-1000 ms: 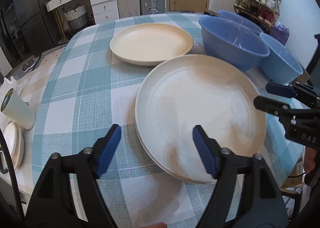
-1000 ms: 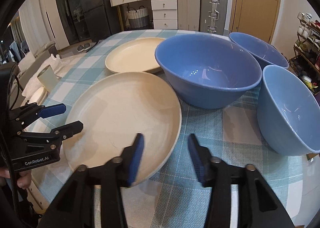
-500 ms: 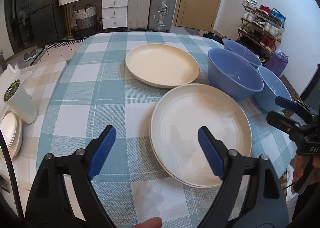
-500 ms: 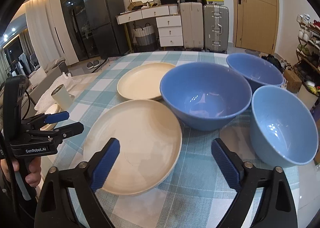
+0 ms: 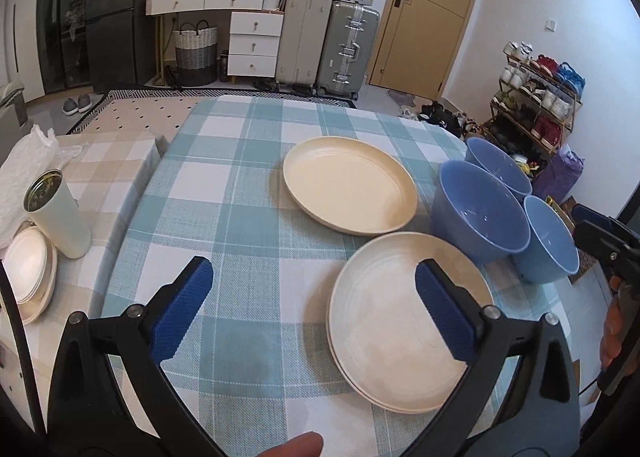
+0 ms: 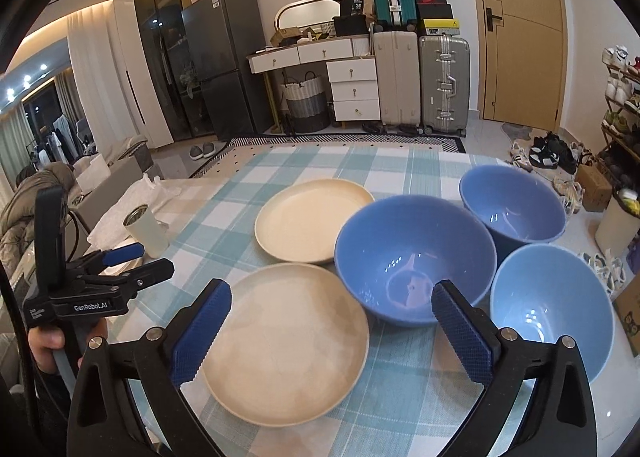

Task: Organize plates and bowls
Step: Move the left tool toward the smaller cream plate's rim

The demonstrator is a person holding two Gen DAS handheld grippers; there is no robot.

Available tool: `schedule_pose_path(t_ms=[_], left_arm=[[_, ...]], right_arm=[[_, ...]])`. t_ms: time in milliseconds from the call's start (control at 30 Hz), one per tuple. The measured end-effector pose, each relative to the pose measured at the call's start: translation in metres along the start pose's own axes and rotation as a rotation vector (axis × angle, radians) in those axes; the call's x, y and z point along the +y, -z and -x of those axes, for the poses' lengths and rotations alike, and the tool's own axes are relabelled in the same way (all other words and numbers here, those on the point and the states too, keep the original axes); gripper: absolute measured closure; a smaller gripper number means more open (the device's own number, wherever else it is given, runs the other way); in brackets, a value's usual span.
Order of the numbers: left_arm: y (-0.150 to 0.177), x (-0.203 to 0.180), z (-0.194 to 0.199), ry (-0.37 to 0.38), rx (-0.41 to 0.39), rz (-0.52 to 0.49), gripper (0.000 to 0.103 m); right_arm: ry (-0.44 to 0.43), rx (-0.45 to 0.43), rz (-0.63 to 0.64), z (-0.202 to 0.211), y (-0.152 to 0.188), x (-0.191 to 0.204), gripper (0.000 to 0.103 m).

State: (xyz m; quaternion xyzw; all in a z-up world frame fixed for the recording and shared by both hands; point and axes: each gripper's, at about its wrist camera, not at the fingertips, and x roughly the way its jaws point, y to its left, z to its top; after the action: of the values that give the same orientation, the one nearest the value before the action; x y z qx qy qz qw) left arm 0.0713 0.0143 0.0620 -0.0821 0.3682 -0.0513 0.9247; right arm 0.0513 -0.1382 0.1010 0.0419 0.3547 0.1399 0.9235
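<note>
Two cream plates lie stacked (image 5: 408, 321) at the near side of the checked table (image 5: 240, 185), seen too as the near stack (image 6: 288, 341). A single cream plate (image 5: 348, 185) (image 6: 312, 217) lies behind them. Three blue bowls stand to the right: a large one (image 6: 412, 257), a far one (image 6: 512, 201) and a near right one (image 6: 552, 305). My left gripper (image 5: 314, 273) hovers above the table's front, jaws opening, nothing between them. My right gripper (image 6: 332, 293) hangs above the stack's right rim, jaws also opening and empty.
A pale tumbler (image 5: 60, 217) and a pile of small white dishes (image 5: 28, 273) sit on a side surface to the left. Each hand-held gripper shows in the other's view: the left gripper (image 6: 132, 261), the right gripper (image 5: 592, 225). A shoe rack (image 5: 540, 97) stands beyond the bowls.
Both grippers have risen and drawn back from the near plate stack, and their jaws have spread wider. The plates and bowls have stayed in place.
</note>
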Motion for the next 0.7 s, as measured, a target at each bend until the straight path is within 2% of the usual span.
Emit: schedule_pose_path(t_ms=[333,700], left_arm=[[-0.025,0.006,-0.005,-0.038,-0.003,0.006,0.002],[-0.045,-0.004,-0.039,-0.044,0.032,0.001,0.002]], right_arm=[[-0.008,0.012,0.057,-0.009,-0.041,0.013,0.001],[-0.011,0.058,0.113,-0.041,-0.069,0.019,0.001]])
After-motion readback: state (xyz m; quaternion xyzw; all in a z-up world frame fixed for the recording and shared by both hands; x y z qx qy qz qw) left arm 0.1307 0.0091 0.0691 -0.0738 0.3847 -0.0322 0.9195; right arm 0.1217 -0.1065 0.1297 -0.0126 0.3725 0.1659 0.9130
